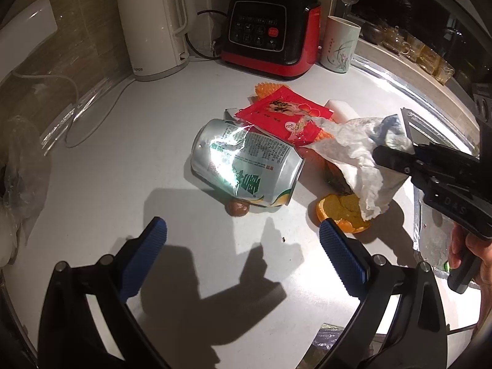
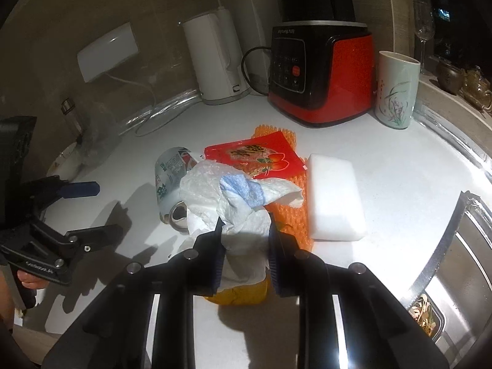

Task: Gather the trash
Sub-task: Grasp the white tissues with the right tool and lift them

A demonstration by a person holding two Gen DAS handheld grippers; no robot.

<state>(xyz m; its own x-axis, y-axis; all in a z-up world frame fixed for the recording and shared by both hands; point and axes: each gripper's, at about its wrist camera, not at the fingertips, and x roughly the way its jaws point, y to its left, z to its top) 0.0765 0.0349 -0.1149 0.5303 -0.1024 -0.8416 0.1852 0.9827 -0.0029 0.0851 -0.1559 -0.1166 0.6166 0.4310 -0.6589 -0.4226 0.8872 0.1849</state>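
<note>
My right gripper point(image 2: 244, 230) is shut on a crumpled white paper towel point(image 2: 233, 196) with a blue patch, which hangs lifted above the pile; in the left wrist view the right gripper point(image 1: 396, 156) holds this towel point(image 1: 353, 150) over an orange peel point(image 1: 341, 212). A crushed silver-green can point(image 1: 246, 163) lies on its side on the white counter point(image 1: 153, 123). A red snack wrapper point(image 1: 283, 113) rests on orange foam netting point(image 2: 289, 221). A small brown nut point(image 1: 237, 207) sits by the can. My left gripper point(image 1: 243, 230) is open just in front of the can, holding nothing.
A white kettle point(image 1: 153, 24), a red and black blender point(image 1: 270, 30) and a painted cup point(image 1: 339, 44) line the back wall. A white foam block point(image 2: 335, 196) lies right of the pile. The steel sink point(image 2: 461, 261) is at the right; a clear plastic bag point(image 1: 21, 166) at the left.
</note>
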